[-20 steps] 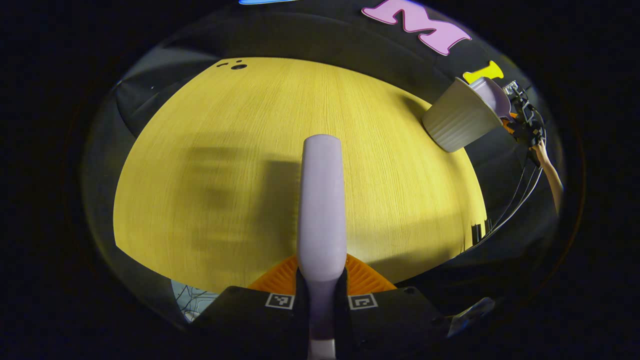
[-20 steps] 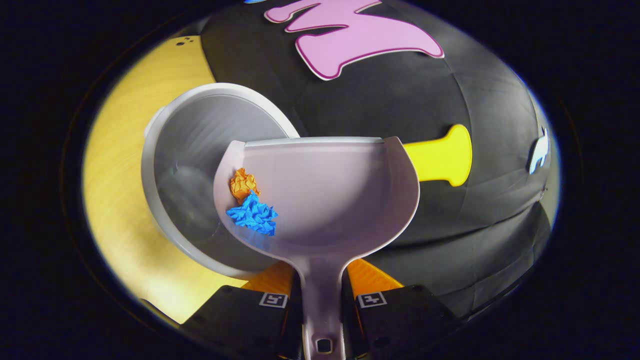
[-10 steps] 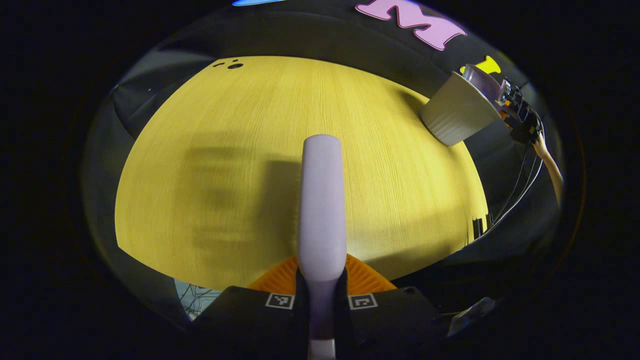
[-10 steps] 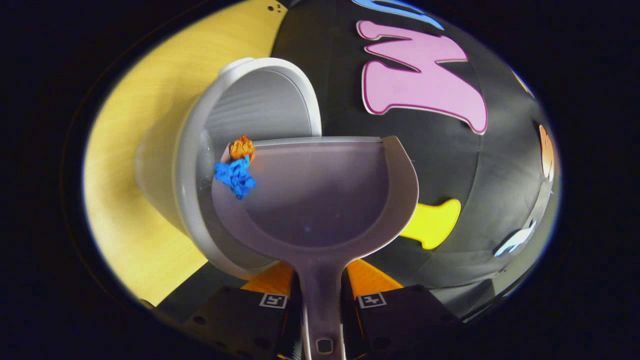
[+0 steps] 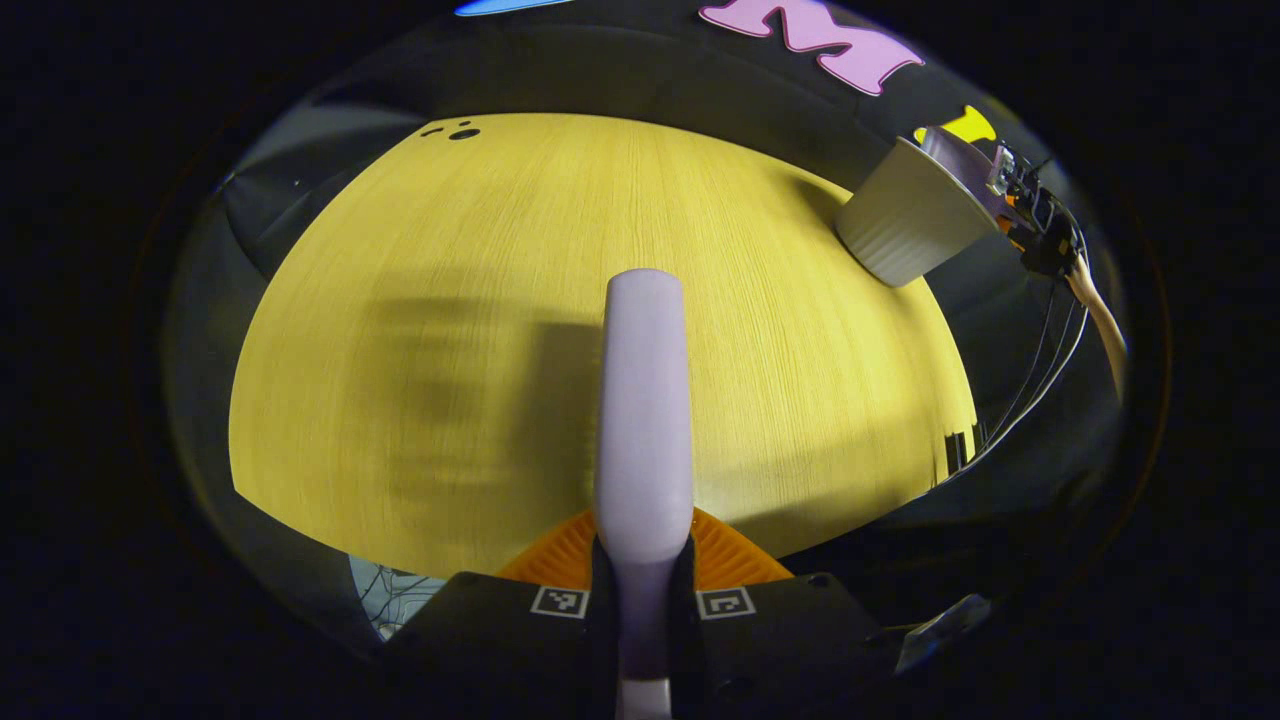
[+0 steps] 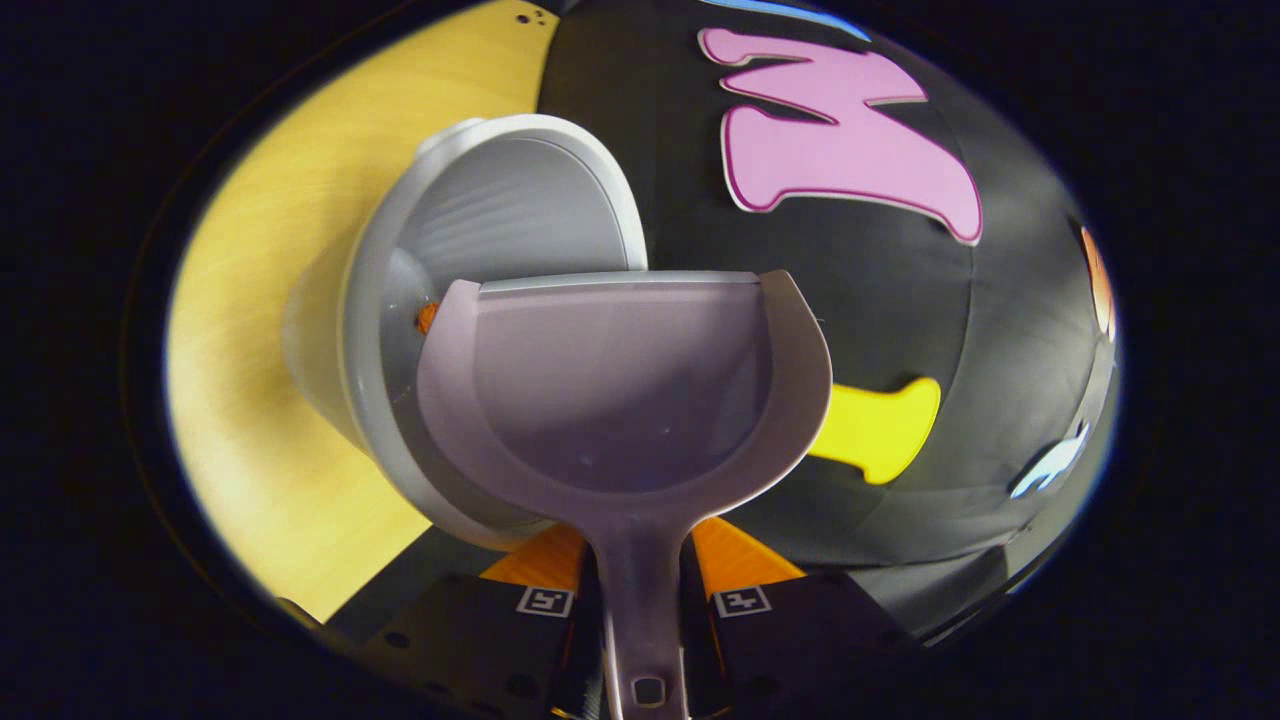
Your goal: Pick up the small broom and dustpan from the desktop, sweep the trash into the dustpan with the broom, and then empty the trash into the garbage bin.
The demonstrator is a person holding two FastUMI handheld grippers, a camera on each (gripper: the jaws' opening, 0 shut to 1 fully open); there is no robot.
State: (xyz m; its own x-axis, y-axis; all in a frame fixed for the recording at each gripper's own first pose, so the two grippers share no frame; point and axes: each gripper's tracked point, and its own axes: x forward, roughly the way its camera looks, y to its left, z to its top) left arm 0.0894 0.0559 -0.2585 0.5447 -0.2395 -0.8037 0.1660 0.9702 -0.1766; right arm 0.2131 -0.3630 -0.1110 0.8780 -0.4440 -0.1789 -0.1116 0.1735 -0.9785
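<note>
Smooth plastic dustpan [image 6: 620,390]; wood-grain desktop [image 5: 500,300]; ribbed bin [image 5: 905,225].

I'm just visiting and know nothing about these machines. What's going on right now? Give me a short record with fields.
left gripper: shut on the lilac broom handle, above the yellow desktop
right gripper: shut on the dustpan handle
dustpan: tilted over the grey garbage bin, pan looks bare
trash: an orange scrap shows inside the bin, beside the dustpan's edge
bin: stands at the desktop's edge
</note>
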